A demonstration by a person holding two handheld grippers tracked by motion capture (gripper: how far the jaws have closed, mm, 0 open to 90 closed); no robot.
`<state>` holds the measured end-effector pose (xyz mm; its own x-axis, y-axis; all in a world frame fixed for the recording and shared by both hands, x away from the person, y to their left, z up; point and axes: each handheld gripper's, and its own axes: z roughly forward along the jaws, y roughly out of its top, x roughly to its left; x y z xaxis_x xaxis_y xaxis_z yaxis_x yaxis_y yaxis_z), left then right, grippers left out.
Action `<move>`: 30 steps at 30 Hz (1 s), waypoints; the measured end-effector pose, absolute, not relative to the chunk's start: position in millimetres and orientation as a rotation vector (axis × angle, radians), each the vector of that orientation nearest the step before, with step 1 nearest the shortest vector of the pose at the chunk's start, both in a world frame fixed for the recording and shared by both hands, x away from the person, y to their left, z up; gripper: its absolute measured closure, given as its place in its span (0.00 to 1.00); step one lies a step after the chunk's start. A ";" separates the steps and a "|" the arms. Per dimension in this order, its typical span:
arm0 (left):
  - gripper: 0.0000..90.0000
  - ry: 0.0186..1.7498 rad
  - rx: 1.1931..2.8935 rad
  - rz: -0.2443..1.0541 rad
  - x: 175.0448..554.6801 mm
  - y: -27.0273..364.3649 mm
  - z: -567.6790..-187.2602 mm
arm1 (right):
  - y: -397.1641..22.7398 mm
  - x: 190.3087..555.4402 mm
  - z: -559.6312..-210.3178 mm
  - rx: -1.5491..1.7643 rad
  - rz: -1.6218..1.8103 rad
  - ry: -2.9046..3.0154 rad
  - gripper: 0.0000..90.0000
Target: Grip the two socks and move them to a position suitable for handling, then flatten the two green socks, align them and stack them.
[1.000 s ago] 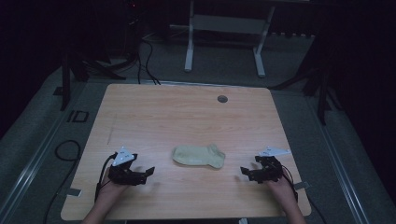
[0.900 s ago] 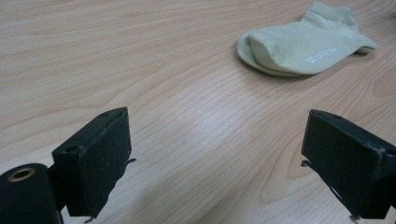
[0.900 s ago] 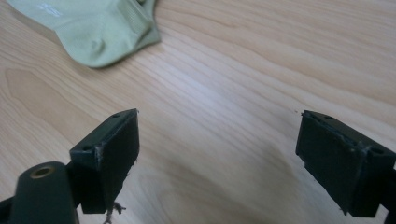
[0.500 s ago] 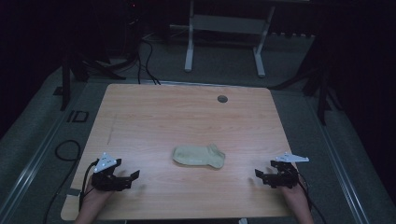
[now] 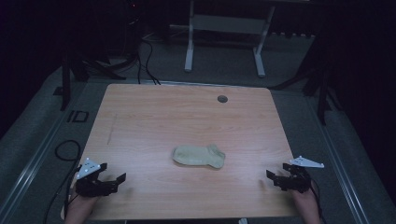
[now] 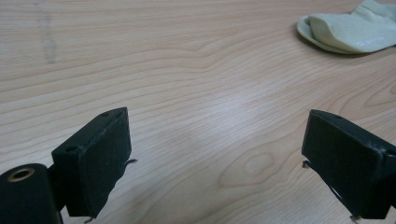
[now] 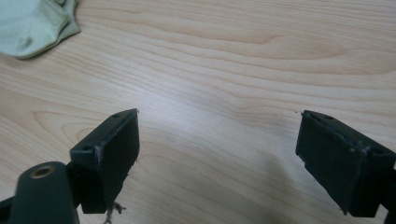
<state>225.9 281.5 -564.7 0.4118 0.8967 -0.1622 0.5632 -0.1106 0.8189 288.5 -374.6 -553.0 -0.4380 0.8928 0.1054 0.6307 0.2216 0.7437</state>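
A pale green sock (image 5: 199, 156) lies flat near the middle of the wooden table (image 5: 187, 116), a little toward the front. My left gripper (image 5: 112, 179) rests at the front left corner, open, with nothing between its jaws. In the left gripper view the sock (image 6: 350, 28) lies at the upper right, well beyond the left gripper (image 6: 215, 168). My right gripper (image 5: 272, 177) sits at the front right edge, open and empty. The right gripper view has the sock (image 7: 35, 23) at the upper left, far from the right gripper (image 7: 217, 163).
A small round grommet (image 5: 222, 98) sits in the table's far side. A metal stand (image 5: 224, 28) and cables (image 5: 144, 56) lie on the floor behind the table. Bare wood surrounds the sock on all sides.
Both grippers have drawn back from the sock toward the front corners, the left going left and the right going right. The sock has stayed in place.
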 end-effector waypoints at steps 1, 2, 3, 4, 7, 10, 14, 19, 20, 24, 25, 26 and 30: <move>0.09 1.263 1.794 0.479 225.9 281.5 -564.7 | -374.6 288.5 -553.0 1.417 1.056 2.157 0.15; 0.09 1.272 1.789 0.482 224.2 285.2 -563.9 | -376.2 287.7 -553.2 1.425 1.061 2.150 0.15; 0.09 1.272 1.781 0.488 223.1 287.4 -563.7 | -379.0 286.4 -553.2 1.435 1.060 2.137 0.15; 0.09 1.280 1.776 0.490 222.6 288.7 -563.7 | -380.5 285.7 -553.4 1.440 1.065 2.131 0.15; 0.09 1.300 1.766 0.513 219.9 294.7 -564.0 | -383.1 284.1 -554.6 1.455 1.070 2.114 0.15; 0.09 1.320 1.742 0.528 217.2 301.1 -564.3 | -386.0 281.5 -555.2 1.456 1.094 2.080 0.15; 0.09 1.352 1.710 0.558 214.7 307.3 -564.1 | -389.1 278.4 -555.8 1.447 1.113 2.029 0.15; 0.09 1.377 1.689 0.574 212.7 309.6 -566.8 | -391.8 277.5 -557.3 1.465 1.105 1.995 0.15; 0.09 1.378 1.695 0.572 212.8 309.1 -567.7 | -392.1 277.2 -557.3 1.461 1.104 1.989 0.15; 0.09 1.371 1.710 0.575 212.6 306.0 -568.9 | -391.6 277.2 -556.3 1.457 1.104 1.981 0.15; 0.09 1.371 1.711 0.575 212.7 305.6 -568.9 | -391.2 277.6 -556.2 1.454 1.100 1.987 0.15; 0.09 1.368 1.715 0.574 212.9 305.5 -569.0 | -390.8 278.1 -556.4 1.452 1.093 1.992 0.15; 0.09 1.366 1.718 0.572 212.6 305.0 -569.1 | -390.3 278.7 -556.3 1.452 1.083 1.994 0.15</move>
<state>212.6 305.0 -569.1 0.2997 0.9424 -0.1484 0.5559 -0.0461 0.8300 278.7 -390.3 -556.3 -0.3495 0.9324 0.0918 0.5846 0.1404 0.7991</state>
